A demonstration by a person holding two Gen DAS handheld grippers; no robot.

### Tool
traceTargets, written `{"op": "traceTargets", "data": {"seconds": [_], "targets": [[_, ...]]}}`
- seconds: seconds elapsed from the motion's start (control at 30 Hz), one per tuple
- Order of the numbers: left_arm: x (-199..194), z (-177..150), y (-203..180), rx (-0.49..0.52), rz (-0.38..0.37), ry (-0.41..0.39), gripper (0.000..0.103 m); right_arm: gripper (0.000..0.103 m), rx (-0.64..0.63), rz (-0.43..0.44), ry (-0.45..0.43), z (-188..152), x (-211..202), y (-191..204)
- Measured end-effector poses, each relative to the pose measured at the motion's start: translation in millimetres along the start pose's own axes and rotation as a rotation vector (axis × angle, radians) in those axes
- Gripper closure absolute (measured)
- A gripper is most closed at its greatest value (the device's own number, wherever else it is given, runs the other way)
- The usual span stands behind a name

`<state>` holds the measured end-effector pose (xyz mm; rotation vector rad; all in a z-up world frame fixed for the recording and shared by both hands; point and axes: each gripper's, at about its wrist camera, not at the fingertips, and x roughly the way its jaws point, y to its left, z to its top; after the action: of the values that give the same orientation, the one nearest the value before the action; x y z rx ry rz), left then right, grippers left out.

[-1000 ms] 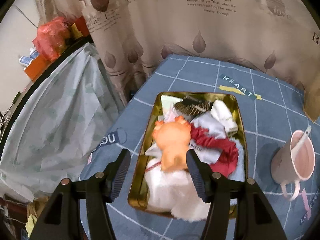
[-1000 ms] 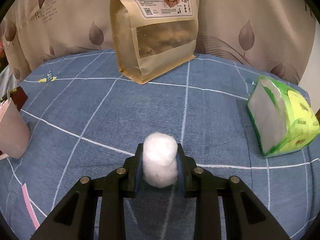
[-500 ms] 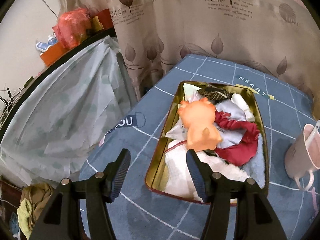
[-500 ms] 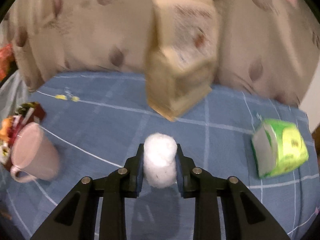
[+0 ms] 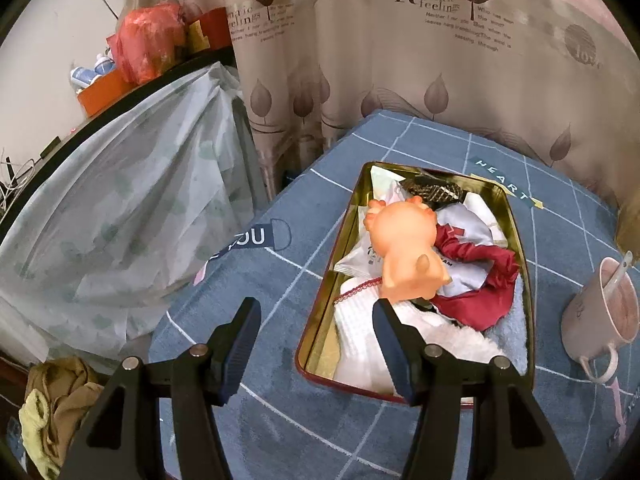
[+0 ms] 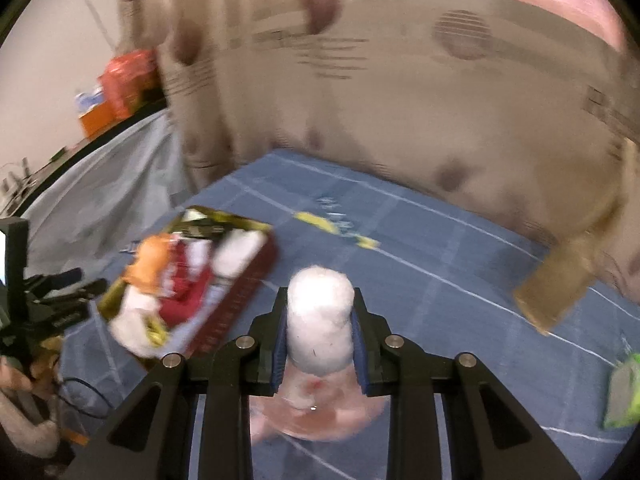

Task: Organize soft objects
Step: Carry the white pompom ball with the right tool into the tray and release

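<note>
A gold tin tray [image 5: 520, 232] on the blue checked tablecloth holds an orange soft toy [image 5: 404, 248], a red cloth [image 5: 480, 280], white cloths and packets. My left gripper [image 5: 316, 344] hangs open over the tray's near left corner, empty. In the blurred right wrist view my right gripper [image 6: 320, 328] is shut on a white cotton ball [image 6: 322, 320], held above the pink mug [image 6: 320, 408]. The tray [image 6: 248, 292] lies to its left, with the left gripper [image 6: 60, 300] beyond at the picture's left edge.
A pink mug with a spoon [image 5: 600, 312] stands right of the tray. A leaf-print curtain backs the table. A brown paper bag [image 6: 568, 280] and a green tissue pack [image 6: 624, 392] lie to the right. A covered shelf [image 5: 120, 208] is left of the table.
My right gripper has swung left and risen with the cotton ball, from near the paper bag to above the mug. My left gripper has drifted left, off the toy toward the tray's corner.
</note>
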<state>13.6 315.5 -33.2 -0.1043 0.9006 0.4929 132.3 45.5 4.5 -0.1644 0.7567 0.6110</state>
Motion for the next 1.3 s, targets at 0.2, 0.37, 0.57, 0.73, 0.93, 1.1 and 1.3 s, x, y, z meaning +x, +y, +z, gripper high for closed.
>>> {"op": "traceTargets", "data": {"seconds": [0.2,0.37,0.57,0.73,0.93,1.1,1.3], "targets": [[-1,1,8,-0.028,-0.004,0.006,0.043,0.078,-0.069,0.079,0.037,13,34,55],[-3,3,17,-0.058,-0.004,0.003,0.041,0.078,-0.097,0.123,0.086,18,72,90],[0,4,24,-0.082,-0.004,0.019,0.041,0.078,-0.103,0.141,0.114,23,101,112],[3,4,29,-0.098,-0.007,0.030,0.041,0.078,-0.100,0.133,0.139,25,126,121],[9,2,32,-0.104,-0.010,0.046,0.041,0.077,-0.113,0.106,0.179,17,152,128],[12,2,33,-0.106,-0.012,0.054,0.041,0.074,-0.132,0.090,0.192,12,158,131],[13,1,33,-0.106,-0.012,0.055,0.041,0.049,-0.149,0.080,0.165,14,152,137]]}}
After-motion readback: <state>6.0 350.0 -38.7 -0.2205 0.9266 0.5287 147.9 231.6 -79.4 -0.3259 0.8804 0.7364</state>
